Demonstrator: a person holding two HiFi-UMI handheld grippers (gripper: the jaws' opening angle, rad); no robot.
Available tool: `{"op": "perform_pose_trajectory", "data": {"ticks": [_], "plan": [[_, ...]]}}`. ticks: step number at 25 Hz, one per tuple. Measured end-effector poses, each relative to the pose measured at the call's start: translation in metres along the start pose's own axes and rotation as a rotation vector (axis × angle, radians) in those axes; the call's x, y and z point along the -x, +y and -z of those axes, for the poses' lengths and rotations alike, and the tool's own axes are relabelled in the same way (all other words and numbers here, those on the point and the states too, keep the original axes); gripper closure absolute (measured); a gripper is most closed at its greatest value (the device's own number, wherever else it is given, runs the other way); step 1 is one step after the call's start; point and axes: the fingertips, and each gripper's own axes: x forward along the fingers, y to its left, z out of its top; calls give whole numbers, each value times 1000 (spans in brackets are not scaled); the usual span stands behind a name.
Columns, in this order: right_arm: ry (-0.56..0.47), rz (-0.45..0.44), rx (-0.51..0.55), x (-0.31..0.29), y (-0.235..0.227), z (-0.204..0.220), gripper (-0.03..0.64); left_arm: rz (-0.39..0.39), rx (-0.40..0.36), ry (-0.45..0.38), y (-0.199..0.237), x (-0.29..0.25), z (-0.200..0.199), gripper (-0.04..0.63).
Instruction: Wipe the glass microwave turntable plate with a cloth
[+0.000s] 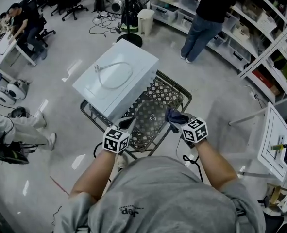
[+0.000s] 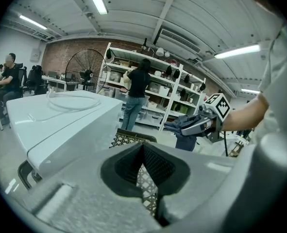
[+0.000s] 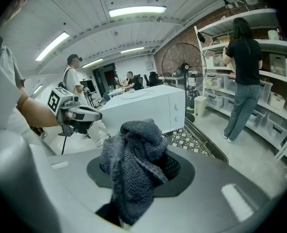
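Readying plate and cloth in front of the microwave (image 1: 116, 76), over the latticed surface (image 1: 171, 95).
Left tool (image 1: 128, 124) is apparently clamping the glass turntable plate (image 1: 152, 115) by its rim; right tool (image 1: 176, 123) is clenching the bunched cloth (image 3: 133, 169). Advice: be holding the plate steady, wiping flat.

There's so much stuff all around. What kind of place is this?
Probably a workshop or lab: tall shelves loaded with storage bins, a big floor fan, and a person sitting at a desk.
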Motion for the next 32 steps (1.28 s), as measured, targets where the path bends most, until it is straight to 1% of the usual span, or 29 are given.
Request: {"op": "perform_pose_trajectory", "data": {"ticks": [7, 15, 32], "plan": [[-2, 3, -5, 3, 1, 1, 469, 11, -10, 0, -3, 1, -7, 597], [2, 20, 21, 1, -2, -1, 471, 23, -20, -3, -4, -2, -9, 597], [10, 25, 37, 5, 0, 9, 472, 20, -17, -22, -8, 2, -6, 597]]}}
